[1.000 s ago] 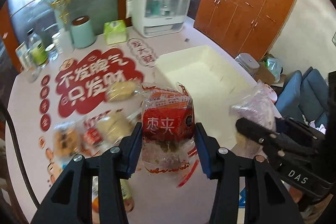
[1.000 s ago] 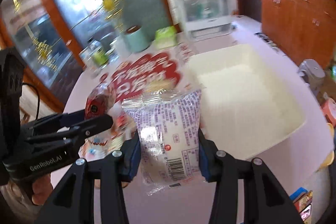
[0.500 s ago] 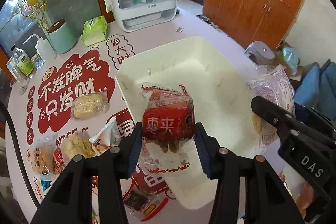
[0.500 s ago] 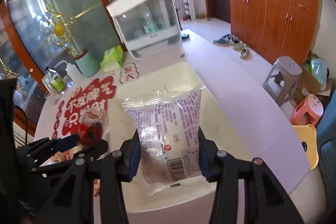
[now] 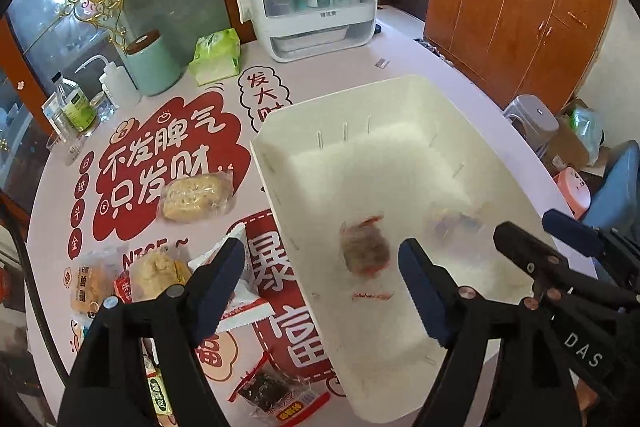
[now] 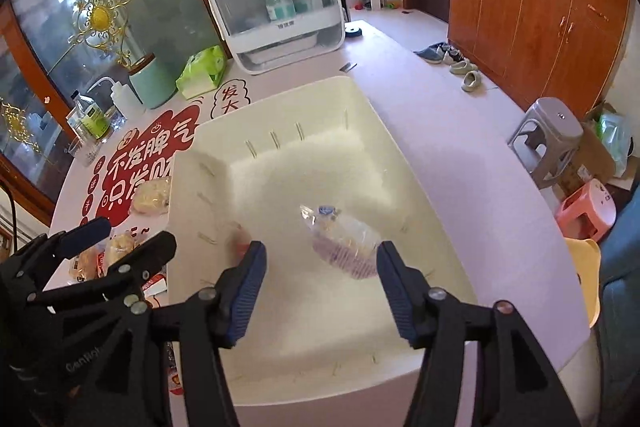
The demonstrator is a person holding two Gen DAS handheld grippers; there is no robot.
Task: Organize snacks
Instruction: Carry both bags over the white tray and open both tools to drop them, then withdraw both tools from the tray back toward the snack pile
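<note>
Two hand-held grippers hang over the white plastic bin (image 5: 280, 163), the left hand-held gripper (image 5: 320, 267) and the right hand-held gripper (image 6: 318, 267) both spread wide and empty. Blurred inside the bin: a crinkly red snack pack (image 5: 364, 247) and a clear purple-printed bag (image 6: 344, 239). More wrapped snacks (image 5: 196, 197) lie on the table (image 5: 460, 75).

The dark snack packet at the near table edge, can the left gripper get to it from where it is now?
Probably yes. The dark snack packet lies in the open left of the white bin, nothing on it, and the left gripper is open just above.
</note>
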